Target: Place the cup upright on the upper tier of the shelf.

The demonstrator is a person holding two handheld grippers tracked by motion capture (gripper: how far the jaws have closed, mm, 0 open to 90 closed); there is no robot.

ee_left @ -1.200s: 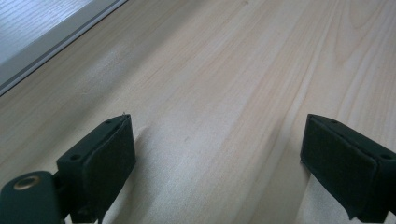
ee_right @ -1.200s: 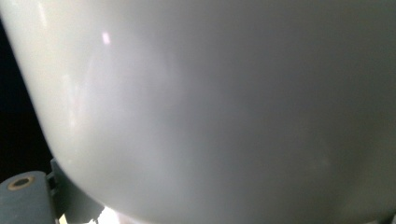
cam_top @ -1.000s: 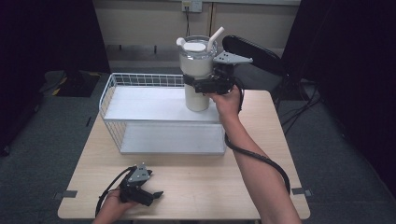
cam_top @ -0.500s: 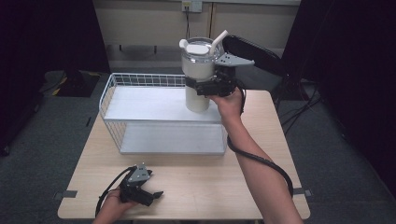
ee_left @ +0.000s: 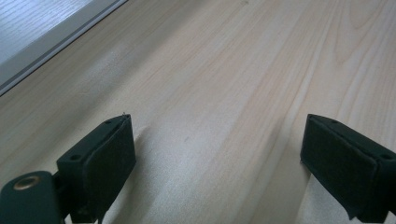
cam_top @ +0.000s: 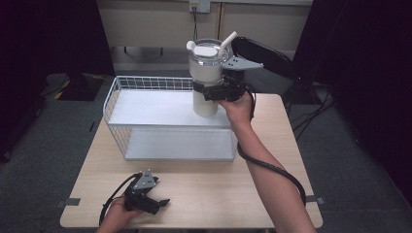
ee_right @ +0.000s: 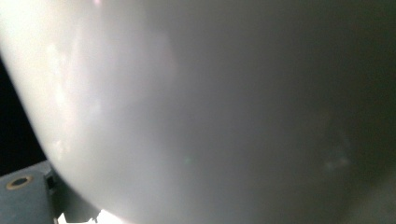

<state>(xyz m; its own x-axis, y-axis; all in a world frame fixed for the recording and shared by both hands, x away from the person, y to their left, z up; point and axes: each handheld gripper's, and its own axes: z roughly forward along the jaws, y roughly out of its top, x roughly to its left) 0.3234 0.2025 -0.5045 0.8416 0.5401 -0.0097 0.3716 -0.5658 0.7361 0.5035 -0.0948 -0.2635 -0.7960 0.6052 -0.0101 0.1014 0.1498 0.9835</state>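
Pale wooden table (cam_top: 204,194) on grey carpet, dark curtains around. Right gripper (cam_top: 214,92) clamps a white lidded tumbler (cam_top: 206,73) at two o'clock over the wire basket (cam_top: 145,111), raised slightly since earlier. Left gripper (cam_top: 158,201) rests at seven o'clock, jaws apart.

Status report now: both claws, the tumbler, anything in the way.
Right claw shut on tumbler, upright over rack top shelf. Left claw open, empty, resting on table. Nothing in the way.

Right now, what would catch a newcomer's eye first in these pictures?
The tall white tumbler with its bent straw, held by the right gripper above the far right corner of the white wire rack. Next, the left gripper, which rests open on the wooden table near its front edge.
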